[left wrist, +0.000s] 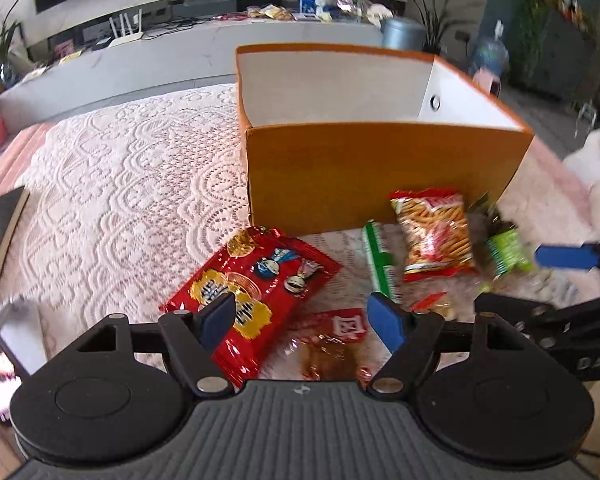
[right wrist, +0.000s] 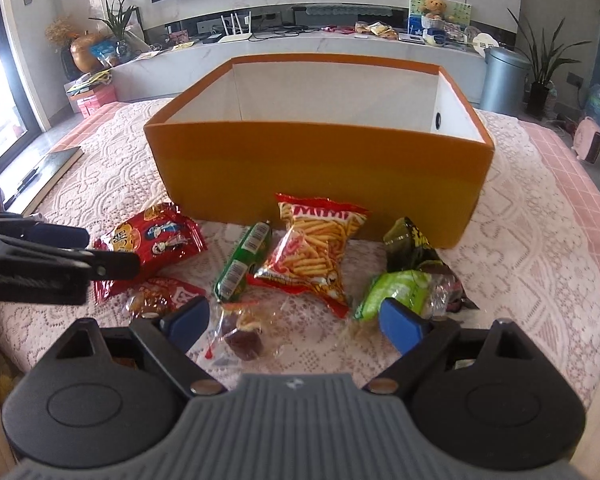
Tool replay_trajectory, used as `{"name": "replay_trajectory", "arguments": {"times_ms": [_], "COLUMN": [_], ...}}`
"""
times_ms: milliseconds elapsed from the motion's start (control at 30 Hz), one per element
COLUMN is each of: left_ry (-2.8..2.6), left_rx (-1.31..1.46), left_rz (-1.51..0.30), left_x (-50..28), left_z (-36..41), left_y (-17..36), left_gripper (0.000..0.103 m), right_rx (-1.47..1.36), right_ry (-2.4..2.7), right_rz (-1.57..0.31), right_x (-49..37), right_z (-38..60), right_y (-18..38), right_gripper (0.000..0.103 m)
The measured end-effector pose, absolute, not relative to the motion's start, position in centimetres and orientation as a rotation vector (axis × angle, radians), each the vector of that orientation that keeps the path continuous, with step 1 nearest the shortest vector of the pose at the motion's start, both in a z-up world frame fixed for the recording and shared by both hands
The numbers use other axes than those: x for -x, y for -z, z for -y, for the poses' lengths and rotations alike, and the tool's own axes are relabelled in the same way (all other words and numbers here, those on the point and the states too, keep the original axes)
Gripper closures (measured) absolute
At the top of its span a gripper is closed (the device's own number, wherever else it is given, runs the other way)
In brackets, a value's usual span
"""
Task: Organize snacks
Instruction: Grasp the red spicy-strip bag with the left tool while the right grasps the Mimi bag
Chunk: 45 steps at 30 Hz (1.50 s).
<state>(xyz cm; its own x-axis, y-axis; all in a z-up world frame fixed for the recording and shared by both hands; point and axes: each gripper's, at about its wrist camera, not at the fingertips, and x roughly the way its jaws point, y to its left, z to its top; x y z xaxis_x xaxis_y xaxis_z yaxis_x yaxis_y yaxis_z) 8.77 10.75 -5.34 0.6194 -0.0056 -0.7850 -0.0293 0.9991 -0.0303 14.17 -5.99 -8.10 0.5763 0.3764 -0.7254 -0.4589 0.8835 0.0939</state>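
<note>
An open orange box (left wrist: pixel 380 168) (right wrist: pixel 320 168) with a white inside stands on the lace cloth. Several snack packs lie in front of it: a red bag (left wrist: pixel 252 296) (right wrist: pixel 152 240), a stick-snack bag (left wrist: pixel 436 236) (right wrist: pixel 316 248), a green tube pack (left wrist: pixel 378 260) (right wrist: pixel 242 264), a light green pack (left wrist: pixel 508 252) (right wrist: pixel 396 292), a dark pack (right wrist: pixel 410 242), a clear candy pack (right wrist: pixel 242 330) and a small red pack (left wrist: pixel 332 344) (right wrist: pixel 160 296). My left gripper (left wrist: pixel 306 320) is open above the red bags. My right gripper (right wrist: pixel 296 322) is open above the candy pack.
A lace cloth (left wrist: pixel 132 184) covers the table. A dark book (right wrist: pixel 44 176) lies at the left edge. A TV bench (right wrist: pixel 320 44) with clutter, plants and a grey bin (right wrist: pixel 502 78) stand behind. The left gripper (right wrist: pixel 40 264) shows at the right wrist view's left side.
</note>
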Motion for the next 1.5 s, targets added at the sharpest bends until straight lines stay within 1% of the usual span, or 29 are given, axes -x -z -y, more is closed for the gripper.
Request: {"name": "replay_trajectory", "arguments": {"times_ms": [200, 333, 467, 533, 733, 867, 967, 1033, 1100, 1167, 1233, 1367, 1500], "left_ry": [-0.006, 0.010, 0.018, 0.003, -0.030, -0.039, -0.046, -0.054, -0.061, -0.064, -0.070, -0.093, -0.113], "left_rx": [-0.023, -0.112, -0.249, -0.286, -0.321, -0.316, -0.296, -0.280, -0.264, -0.248, -0.238, -0.244, -0.278], "left_rz": [-0.930, -0.951, -0.964, -0.970, -0.954, -0.937, -0.929, -0.923, -0.915, -0.913, -0.912, -0.901, -0.885], "left_x": [-10.7, -11.8, -12.3, -12.5, -13.0, -13.3, -13.6, -13.8, -13.8, -13.7, -13.7, -13.3, -12.6], "left_z": [-10.9, -10.5, -9.7, -9.6, -9.6, -9.7, -9.9, -10.0, -10.1, -10.2, -10.5, -10.7, -10.1], "left_y": [6.5, 7.5, 8.8, 9.5, 10.6, 10.8, 10.7, 10.6, 10.6, 10.5, 10.2, 10.0, 9.8], "left_gripper": [0.015, 0.015, 0.015, 0.015, 0.014, 0.011, 0.011, 0.010, 0.010, 0.010, 0.014, 0.027, 0.036], "right_rx": [0.114, 0.115, 0.129, 0.133, 0.105, 0.095, 0.097, 0.101, 0.113, 0.124, 0.112, 0.117, 0.118], "right_ry": [-0.490, -0.487, -0.493, -0.492, -0.501, -0.507, -0.506, -0.505, -0.500, -0.489, -0.493, -0.499, -0.507], "right_rz": [-0.813, -0.800, -0.784, -0.785, -0.792, -0.802, -0.798, -0.794, -0.797, -0.810, -0.807, -0.800, -0.791], "right_x": [-15.8, -16.9, -18.0, -18.5, -19.9, -20.4, -20.7, -20.7, -20.7, -20.8, -20.7, -20.5, -20.2], "right_z": [5.2, 4.5, 3.7, 3.3, 2.9, 2.6, 2.4, 2.2, 2.0, 2.0, 2.3, 2.5, 2.6], "right_y": [8.5, 8.7, 9.1, 9.4, 10.4, 11.0, 11.6, 11.9, 12.2, 12.6, 12.6, 12.5, 12.2], "right_gripper": [0.012, 0.012, 0.018, 0.019, 0.021, 0.025, 0.026, 0.030, 0.042, 0.045, 0.048, 0.053, 0.055]}}
